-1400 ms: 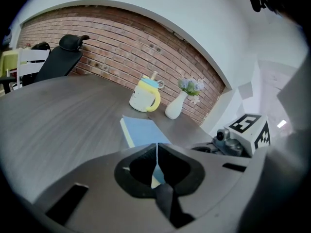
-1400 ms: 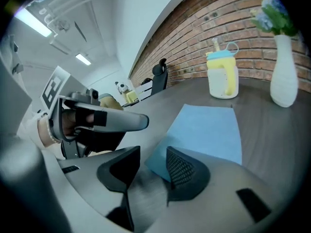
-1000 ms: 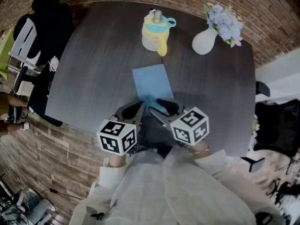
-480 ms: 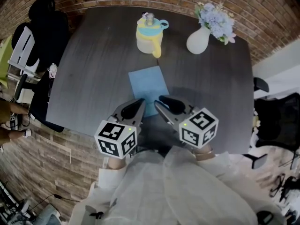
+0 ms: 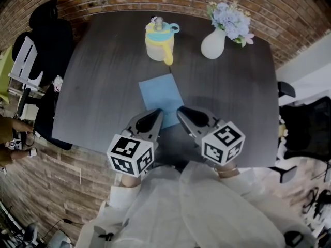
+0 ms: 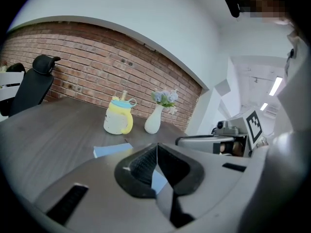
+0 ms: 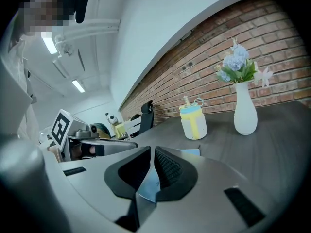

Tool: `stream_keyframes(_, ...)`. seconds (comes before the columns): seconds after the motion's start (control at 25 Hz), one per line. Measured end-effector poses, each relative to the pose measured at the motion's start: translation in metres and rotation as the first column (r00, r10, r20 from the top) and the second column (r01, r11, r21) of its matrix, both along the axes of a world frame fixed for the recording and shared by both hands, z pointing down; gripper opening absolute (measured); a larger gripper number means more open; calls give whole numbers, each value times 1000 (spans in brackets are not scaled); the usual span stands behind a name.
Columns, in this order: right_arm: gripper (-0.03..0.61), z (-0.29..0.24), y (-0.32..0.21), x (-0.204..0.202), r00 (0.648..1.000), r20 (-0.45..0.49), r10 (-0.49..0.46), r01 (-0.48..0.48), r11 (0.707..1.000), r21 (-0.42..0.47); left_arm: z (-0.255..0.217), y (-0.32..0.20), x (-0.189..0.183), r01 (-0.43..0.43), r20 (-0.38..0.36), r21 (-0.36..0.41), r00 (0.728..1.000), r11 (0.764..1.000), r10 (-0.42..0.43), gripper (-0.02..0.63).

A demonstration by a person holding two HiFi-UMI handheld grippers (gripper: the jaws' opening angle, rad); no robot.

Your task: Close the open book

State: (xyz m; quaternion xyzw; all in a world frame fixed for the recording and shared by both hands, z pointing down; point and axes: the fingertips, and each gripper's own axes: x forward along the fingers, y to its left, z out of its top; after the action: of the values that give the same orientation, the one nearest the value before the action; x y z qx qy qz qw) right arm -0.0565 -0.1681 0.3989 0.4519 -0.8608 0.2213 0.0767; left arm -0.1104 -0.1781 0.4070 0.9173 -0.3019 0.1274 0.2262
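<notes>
A thin blue book [image 5: 160, 92] lies flat and closed on the dark table [image 5: 98, 87], just beyond both grippers. My left gripper [image 5: 158, 112] hovers over the book's near left corner with its jaws shut and nothing in them. My right gripper [image 5: 181, 110] is beside it at the near right corner; its jaws are closing, a thin slit remains and nothing is between them. The book [image 6: 111, 149] shows past the left gripper [image 6: 156, 145] in the left gripper view. Its corner [image 7: 192, 152] peeks past the right gripper [image 7: 152, 149] in the right gripper view.
A yellow lidded mug [image 5: 158, 41] with a straw and a white vase [image 5: 213, 44] of pale flowers stand at the table's far edge, by the brick wall. Black chairs [image 5: 49, 30] stand to the left and another chair [image 5: 305, 133] to the right.
The right gripper's jaws went from wide apart to nearly together. Both grippers lifted slightly and drew back from the book, which stays closed on the table.
</notes>
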Motion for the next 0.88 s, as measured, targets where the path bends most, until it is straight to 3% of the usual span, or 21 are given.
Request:
stream_keyframes(0.16, 18, -4, 3, 7, 1000, 13, 14, -14, 1000, 7, 1, 4, 7, -16, 9, 6, 1000, 1000, 16, 11)
stream_keyframes(0.88, 14, 16, 21, 20, 999, -30, 31, -31, 999, -20, 36, 19, 7, -8, 113, -97, 993, 995, 19, 6)
